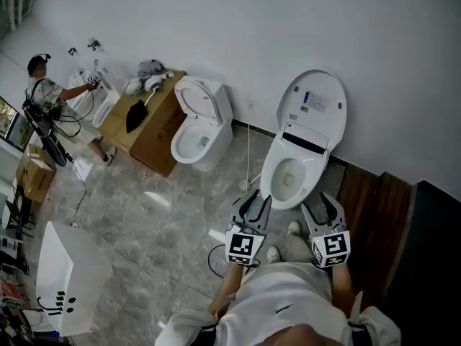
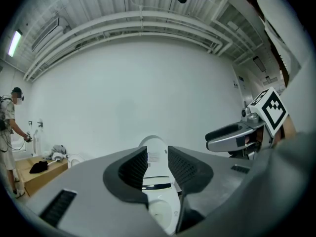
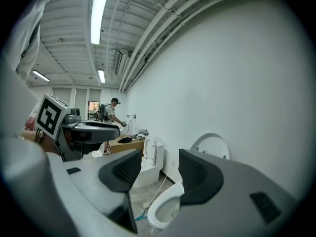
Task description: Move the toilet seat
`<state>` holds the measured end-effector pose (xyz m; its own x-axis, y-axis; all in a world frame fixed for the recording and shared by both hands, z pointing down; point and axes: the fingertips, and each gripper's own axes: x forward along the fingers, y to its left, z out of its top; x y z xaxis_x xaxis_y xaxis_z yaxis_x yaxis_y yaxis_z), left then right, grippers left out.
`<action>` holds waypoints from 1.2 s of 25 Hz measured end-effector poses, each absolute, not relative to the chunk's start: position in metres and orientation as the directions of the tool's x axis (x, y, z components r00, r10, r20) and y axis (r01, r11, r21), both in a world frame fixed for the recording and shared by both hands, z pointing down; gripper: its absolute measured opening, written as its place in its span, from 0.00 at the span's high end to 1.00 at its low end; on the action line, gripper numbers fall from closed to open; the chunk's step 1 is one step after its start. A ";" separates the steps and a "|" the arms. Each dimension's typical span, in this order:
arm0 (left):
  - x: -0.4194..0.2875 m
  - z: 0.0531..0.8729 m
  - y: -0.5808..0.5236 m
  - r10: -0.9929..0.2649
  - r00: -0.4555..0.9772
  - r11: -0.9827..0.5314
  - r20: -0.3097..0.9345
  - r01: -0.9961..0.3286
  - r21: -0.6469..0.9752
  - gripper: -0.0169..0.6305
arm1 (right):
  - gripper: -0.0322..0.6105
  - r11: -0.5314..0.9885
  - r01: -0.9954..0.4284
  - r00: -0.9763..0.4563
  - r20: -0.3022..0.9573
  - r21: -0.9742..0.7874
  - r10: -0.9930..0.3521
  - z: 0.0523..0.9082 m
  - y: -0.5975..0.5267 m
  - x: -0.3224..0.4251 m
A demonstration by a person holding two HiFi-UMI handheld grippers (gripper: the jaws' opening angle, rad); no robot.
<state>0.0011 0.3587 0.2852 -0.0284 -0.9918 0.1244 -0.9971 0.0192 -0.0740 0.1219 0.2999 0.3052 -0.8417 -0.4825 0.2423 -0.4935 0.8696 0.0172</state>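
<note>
Main worry with that toilet (image 1: 287,156): its lid (image 1: 313,103) stood up against the wall (image 1: 288,20), so a sloppy grab could let the toilet seat (image 1: 271,175) slip and slam. The seat looked flat on the rim, just ahead of the left gripper (image 1: 253,202) (pinched to a slit, empty) and the right gripper (image 1: 320,204) (narrowly apart, empty)

Two toilets on the floor, folks: the left toilet (image 1: 205,132) and the right toilet (image 1: 292,177). One lid up on each, so two: left lid (image 1: 196,98), right lid (image 1: 314,103). Two grippers out front, left gripper (image 1: 252,202) and right gripper (image 1: 325,204). Cardboard boxes, count two: the big box (image 1: 157,137), the small box (image 1: 34,173). One white cabinet (image 1: 68,276). And one person (image 1: 45,96) at the back.
</note>
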 end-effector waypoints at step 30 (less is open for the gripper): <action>-0.080 0.330 0.119 -0.966 -0.102 0.081 0.237 -0.992 -0.096 0.74 | 0.56 0.895 -0.440 -0.862 0.312 -0.073 -0.399 0.360 0.052 0.047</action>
<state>-0.0798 0.1190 0.3304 -0.1016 -0.9661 0.2373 -0.9921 0.0809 -0.0958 0.0465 0.0523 0.3599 -0.8622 -0.3988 0.3124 -0.4404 0.8949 -0.0729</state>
